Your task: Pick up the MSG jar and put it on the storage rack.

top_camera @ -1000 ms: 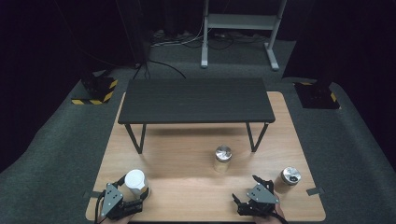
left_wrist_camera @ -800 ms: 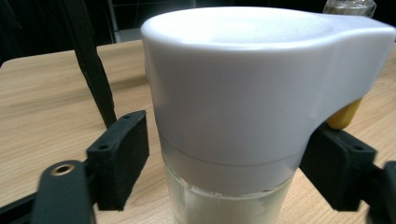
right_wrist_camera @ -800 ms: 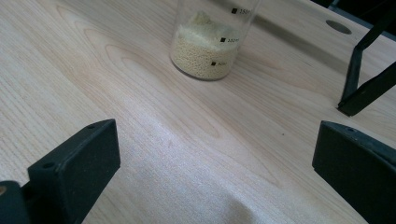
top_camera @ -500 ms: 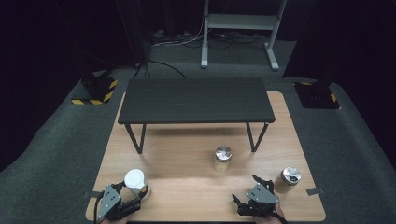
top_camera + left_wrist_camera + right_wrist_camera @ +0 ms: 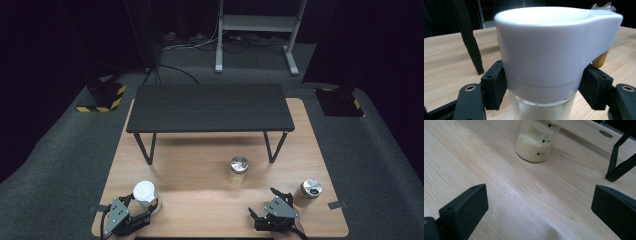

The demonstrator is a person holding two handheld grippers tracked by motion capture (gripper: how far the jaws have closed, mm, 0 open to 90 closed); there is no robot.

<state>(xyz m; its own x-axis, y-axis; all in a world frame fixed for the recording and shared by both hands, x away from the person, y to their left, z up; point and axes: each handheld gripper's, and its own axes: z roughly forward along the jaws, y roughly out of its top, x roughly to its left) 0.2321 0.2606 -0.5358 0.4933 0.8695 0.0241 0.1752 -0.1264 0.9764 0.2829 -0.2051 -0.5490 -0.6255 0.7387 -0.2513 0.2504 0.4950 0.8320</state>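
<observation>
Now white-lidded jar clamped between left gripper fingers.

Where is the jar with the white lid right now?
In the high view the white-lidded jar stands at the table's near left corner, clamped in the left gripper, left of the silver-lidded jar.

A light wooden table stands on dark grey carpet, with a low black shelf on thin black legs set across its far half. Beyond it the room falls into darkness, where a white metal stand and loose cables show, flanked by two black bases edged in yellow-and-black hazard stripes
</observation>
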